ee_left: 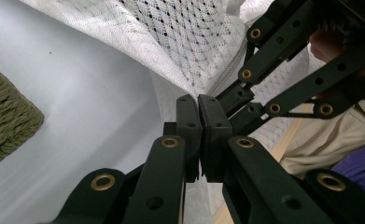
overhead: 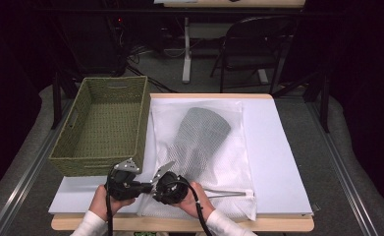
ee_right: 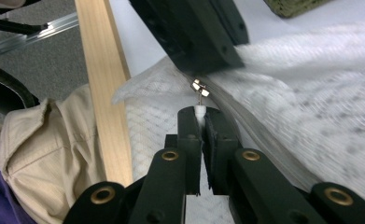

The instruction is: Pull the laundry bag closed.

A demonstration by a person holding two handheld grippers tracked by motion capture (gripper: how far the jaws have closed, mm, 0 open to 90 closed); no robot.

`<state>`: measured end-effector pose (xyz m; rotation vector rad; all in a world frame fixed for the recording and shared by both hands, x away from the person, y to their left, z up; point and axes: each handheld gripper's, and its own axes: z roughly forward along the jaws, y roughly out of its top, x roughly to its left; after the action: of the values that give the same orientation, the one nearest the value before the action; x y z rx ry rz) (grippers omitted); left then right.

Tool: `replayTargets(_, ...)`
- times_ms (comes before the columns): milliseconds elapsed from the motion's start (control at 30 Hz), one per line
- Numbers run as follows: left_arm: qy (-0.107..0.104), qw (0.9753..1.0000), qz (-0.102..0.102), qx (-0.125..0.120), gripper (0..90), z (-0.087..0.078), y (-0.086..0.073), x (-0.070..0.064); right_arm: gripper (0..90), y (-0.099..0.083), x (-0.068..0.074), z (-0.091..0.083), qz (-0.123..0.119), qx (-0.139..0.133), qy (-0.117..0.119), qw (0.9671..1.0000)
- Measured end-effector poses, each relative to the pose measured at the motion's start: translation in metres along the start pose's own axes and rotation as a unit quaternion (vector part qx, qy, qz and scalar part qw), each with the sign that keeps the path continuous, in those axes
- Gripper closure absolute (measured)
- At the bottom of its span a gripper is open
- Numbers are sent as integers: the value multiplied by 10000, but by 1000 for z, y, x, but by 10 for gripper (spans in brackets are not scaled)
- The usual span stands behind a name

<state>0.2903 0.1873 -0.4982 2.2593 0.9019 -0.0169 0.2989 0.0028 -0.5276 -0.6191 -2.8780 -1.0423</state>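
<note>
A white mesh laundry bag [overhead: 199,147] lies flat on the table with a grey garment [overhead: 202,130] inside it. Both grippers meet at the bag's near left corner. My left gripper [overhead: 149,186] is shut on the bag's mesh edge [ee_left: 180,32] beside the zipper; its jaws [ee_left: 198,100] are pressed together on the fabric. My right gripper [overhead: 156,189] is shut on the white zipper pull tab [ee_right: 200,111], just below the metal slider [ee_right: 200,87]. The zipper line [overhead: 226,194] runs to the right along the bag's front edge.
A green woven basket [overhead: 143,118] stands empty at the left, touching the bag's left side. A white sheet [overhead: 273,147] covers the table, and its wooden front edge [overhead: 179,223] is close behind the hands. A folding chair [overhead: 253,44] stands beyond the table.
</note>
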Motion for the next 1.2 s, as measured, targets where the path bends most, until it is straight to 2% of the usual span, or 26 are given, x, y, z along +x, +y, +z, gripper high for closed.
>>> replayTargets(67,-10,10000,9,-20,884,-1,0,0,867,-2,-2,-1,80,15,-12,10000)
replayTargets(100,53,10000,-1,-27,885,-1,0,0,867,-2,-2,-2,98,37,-27,9999)
replayTargets(267,-6,10000,43,-21,883,-3,-1,1,866,-9,-7,-5,154,53,-92,9998)
replayTargets(333,-6,10000,37,-29,884,-3,-1,1,866,-11,-9,-5,82,70,-131,9999)
replayTargets(433,-3,10000,30,-40,883,-4,-1,1,866,-12,-9,-6,152,98,-141,9997)
replayTargets(467,-10,10000,20,-44,883,-4,-1,1,866,-12,-10,-6,96,84,-149,9998)
replayTargets(500,-8,10000,30,-48,883,-4,-1,1,866,-13,-10,-7,158,97,-137,9997)
replayTargets(633,-21,10000,34,-49,882,-4,-1,1,866,-14,-10,-8,99,126,-177,9997)
replayTargets(767,6,10000,41,-55,882,-4,-1,1,865,-17,-12,-10,176,194,-205,9994)
replayTargets(800,4,10000,31,-54,882,-5,-1,2,866,-18,-14,-10,126,186,-211,9995)
replayTargets(1067,35,10000,28,-50,882,-5,-2,1,866,-23,-16,-13,198,277,-280,9990)
replayTargets(1200,46,10000,40,-40,881,-5,-2,2,865,-25,-18,-13,159,331,-302,9989)
